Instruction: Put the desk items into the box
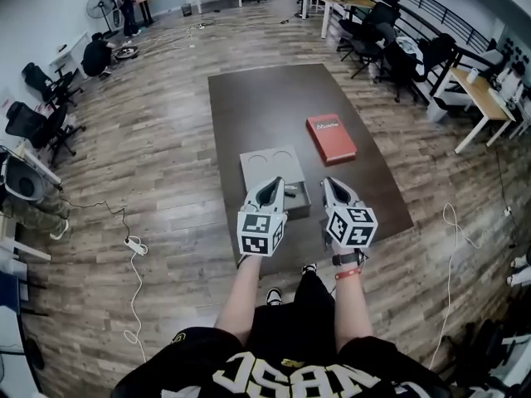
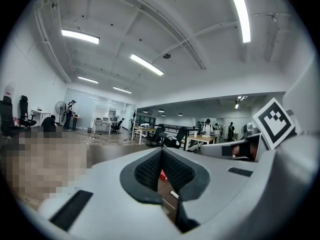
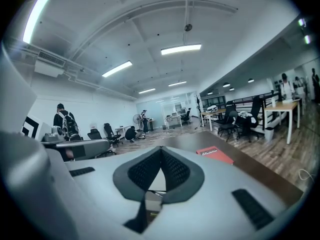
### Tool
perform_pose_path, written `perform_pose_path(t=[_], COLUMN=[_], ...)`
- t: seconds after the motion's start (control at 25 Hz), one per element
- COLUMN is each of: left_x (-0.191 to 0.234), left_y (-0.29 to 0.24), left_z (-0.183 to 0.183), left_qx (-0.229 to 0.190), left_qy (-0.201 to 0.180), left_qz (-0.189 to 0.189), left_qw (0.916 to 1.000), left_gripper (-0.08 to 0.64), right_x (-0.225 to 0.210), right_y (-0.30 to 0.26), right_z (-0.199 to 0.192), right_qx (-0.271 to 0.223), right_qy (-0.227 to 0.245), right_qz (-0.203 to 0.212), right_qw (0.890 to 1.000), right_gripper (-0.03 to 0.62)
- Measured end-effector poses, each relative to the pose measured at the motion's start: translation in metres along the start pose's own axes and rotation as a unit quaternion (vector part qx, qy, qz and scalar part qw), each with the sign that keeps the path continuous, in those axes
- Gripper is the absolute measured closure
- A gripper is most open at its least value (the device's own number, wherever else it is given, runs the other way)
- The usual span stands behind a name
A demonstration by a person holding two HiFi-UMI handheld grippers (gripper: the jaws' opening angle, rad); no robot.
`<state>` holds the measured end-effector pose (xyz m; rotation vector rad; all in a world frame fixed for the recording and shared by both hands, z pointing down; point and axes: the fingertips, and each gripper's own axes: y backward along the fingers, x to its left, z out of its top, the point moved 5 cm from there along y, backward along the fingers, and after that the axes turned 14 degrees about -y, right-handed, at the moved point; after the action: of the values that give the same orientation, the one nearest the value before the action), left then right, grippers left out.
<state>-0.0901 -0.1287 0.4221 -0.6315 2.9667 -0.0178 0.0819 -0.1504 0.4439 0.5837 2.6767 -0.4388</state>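
A grey box (image 1: 267, 166) with two round recesses in its top stands near the front of the dark brown table (image 1: 265, 98). Its near part looks open, with small items inside that I cannot make out. A red book (image 1: 331, 138) lies flat to the right of the box and farther back. My left gripper (image 1: 275, 183) hovers over the box's near edge, jaws together and empty. Beside it, just right of the box, my right gripper (image 1: 328, 181) is also shut and empty. The right gripper view shows the red book (image 3: 215, 154) ahead on the right.
Office chairs (image 1: 377, 36) and desks (image 1: 477, 89) stand beyond the table's far right. More chairs (image 1: 37, 118) and a cable with a power strip (image 1: 135, 245) are on the wooden floor at left. People stand far back by a fan (image 1: 104, 5).
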Motion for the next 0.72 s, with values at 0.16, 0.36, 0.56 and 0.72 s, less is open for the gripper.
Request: perform_pose_path(t=[0.16, 0.36, 0.56, 0.72], left_x=[0.007, 0.01, -0.002, -0.01], left_y=[-0.013, -0.045, -0.075, -0.093], left_z=[-0.006, -0.013, -0.016, -0.024], left_qx=[-0.005, -0.007, -0.004, 0.006], left_qy=[0.005, 0.01, -0.004, -0.007], left_qz=[-0.009, -0.018, -0.047, -0.064], left_qw=[0.9999, 0.9998, 0.9989, 0.9979], left_gripper=[0.552, 0.552, 0.552, 0.552], right_x=[-0.004, -0.021, -0.042, -0.057], right_y=[-0.022, -0.046, -0.057, -0.065], right_z=[-0.005, -0.006, 0.0, -0.007], right_qx=[0.005, 0.031, 0.045, 0.083], right_qy=[-0.001, 0.015, 0.015, 0.008], right_qz=[0.004, 0.014, 0.004, 0.005], right_qw=[1.0, 0.999, 0.999, 0.997], right_gripper=[0.583, 0.583, 0.583, 0.581])
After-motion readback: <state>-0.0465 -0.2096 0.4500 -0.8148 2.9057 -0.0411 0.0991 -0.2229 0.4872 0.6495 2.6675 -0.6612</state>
